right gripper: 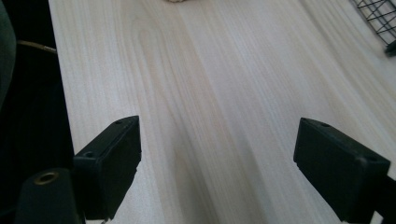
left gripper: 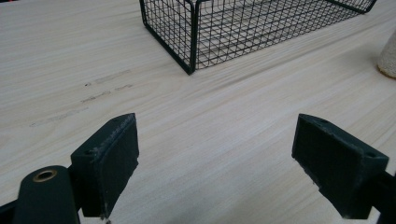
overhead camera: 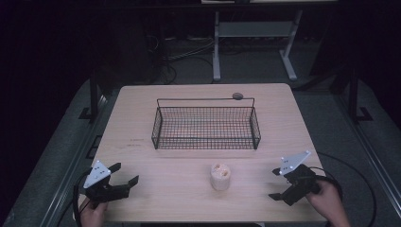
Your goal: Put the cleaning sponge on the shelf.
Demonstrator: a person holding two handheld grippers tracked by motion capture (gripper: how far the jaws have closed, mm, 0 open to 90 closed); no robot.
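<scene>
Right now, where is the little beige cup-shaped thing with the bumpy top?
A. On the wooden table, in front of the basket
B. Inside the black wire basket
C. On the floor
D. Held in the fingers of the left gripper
A: the little beige cup-shaped thing stands on the light wooden table, apart from the black wire basket and between the two open grippers.
</scene>
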